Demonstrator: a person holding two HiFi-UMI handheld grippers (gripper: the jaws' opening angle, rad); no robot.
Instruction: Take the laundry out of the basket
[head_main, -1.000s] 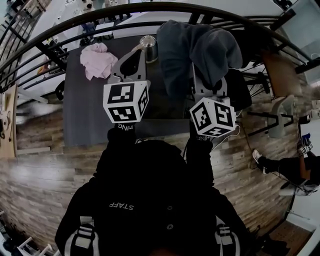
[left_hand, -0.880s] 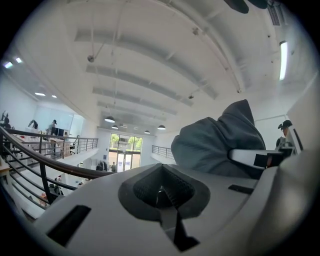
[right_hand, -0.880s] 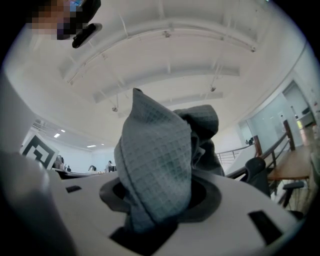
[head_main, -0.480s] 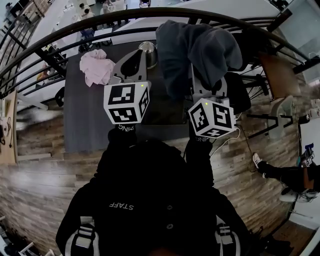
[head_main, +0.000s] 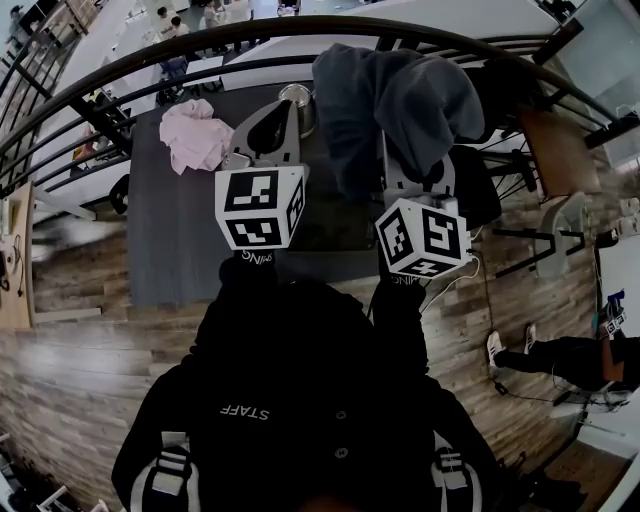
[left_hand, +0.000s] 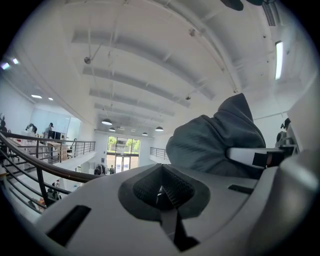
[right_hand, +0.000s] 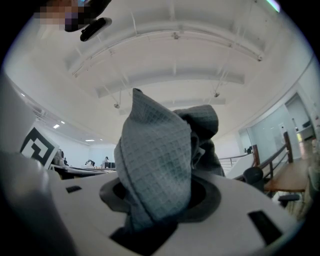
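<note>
Head view, left to right: pink cloth (head_main: 193, 135) is lying crumpled on the dark table (head_main: 170, 240) near its far left corner, so I'm reading that piece as already out. Left gripper (head_main: 268, 128) is hovering over the table's right part, jaws pressed together with nothing between them; its own view is showing only ceiling beyond the tips. Metal cup (head_main: 297, 97) is sitting on the table just past that gripper. Grey garment (head_main: 400, 100) is hanging in the air to the right of it, off the table's right edge. Right gripper (head_main: 405, 172) is clamping it: in the right gripper view a fold of waffle-knit fabric is filling the gap between the jaws and standing up out of them. The bulk is flopping over the far side and partly toward the left gripper. Garment's long axis is running roughly away from the person, with the pinch at the near, low end. Basket isn't showing clearly; a dark shape behind the right gripper may be it, can't tell. Key relation: the table is lying left of the garment, the left gripper is sitting between the two and empty, and the right one is doing all the holding. My guess is the next move is going leftward, with the loose far end needing to clear the cup.
</note>
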